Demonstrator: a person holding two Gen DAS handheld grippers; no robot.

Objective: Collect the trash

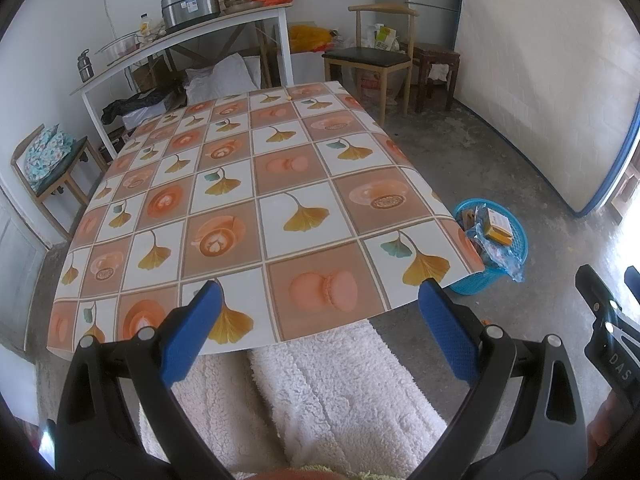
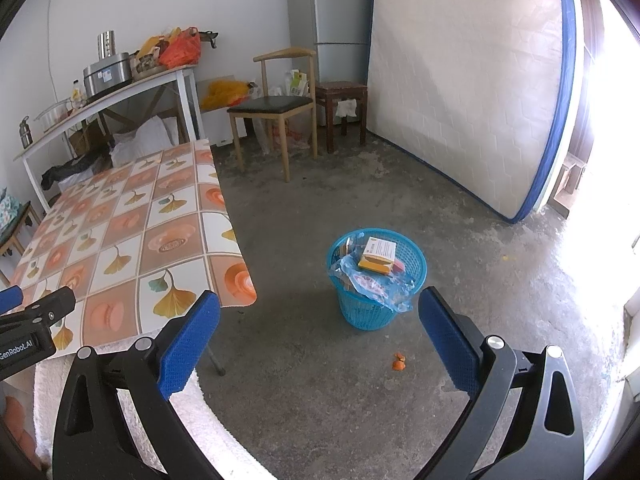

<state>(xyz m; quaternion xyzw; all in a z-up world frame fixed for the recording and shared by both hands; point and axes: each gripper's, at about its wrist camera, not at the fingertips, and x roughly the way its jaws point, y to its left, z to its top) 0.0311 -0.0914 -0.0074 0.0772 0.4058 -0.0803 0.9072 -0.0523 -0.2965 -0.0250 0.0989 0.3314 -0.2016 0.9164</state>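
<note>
Left view, nearest: my left gripper (image 1: 320, 316) fills the bottom of the frame, fingers spread wide with nothing between them, held above white fleecy cloth (image 1: 320, 392) that covers what look like a person's legs.
Left view, table: I see the table (image 1: 256, 200) with its checked cloth just beyond the fingertips; its near edge runs across the gap between them and its top is bare apart from one small orange speck (image 1: 288, 97) at the far edge.
Left view, basket: the blue basket (image 1: 516, 246) stands on the floor off the table's right corner, which hides part of it.
Left view, cut off: my other gripper shows only as a black sliver at the right edge.
Right view, nearest: my right gripper (image 2: 319, 320) is spread wide too, empty, over bare concrete floor (image 2: 460, 248).
Right view, trash: I make out the basket ahead between the fingertips, holding a yellow box (image 2: 378, 256) and a crumpled plastic wrapper (image 2: 376, 280) that hangs over its rim; other bits inside are too jumbled to name.
Right view, floor scraps: small orange scraps (image 2: 398, 363) lie near the basket on my side, and I cannot tell what they are.
Right view, room: the floor is open between basket, table edge at left and the mattress (image 2: 460, 80) leaning at the back.
Right view, glare: the doorway at right is washed out.
</note>
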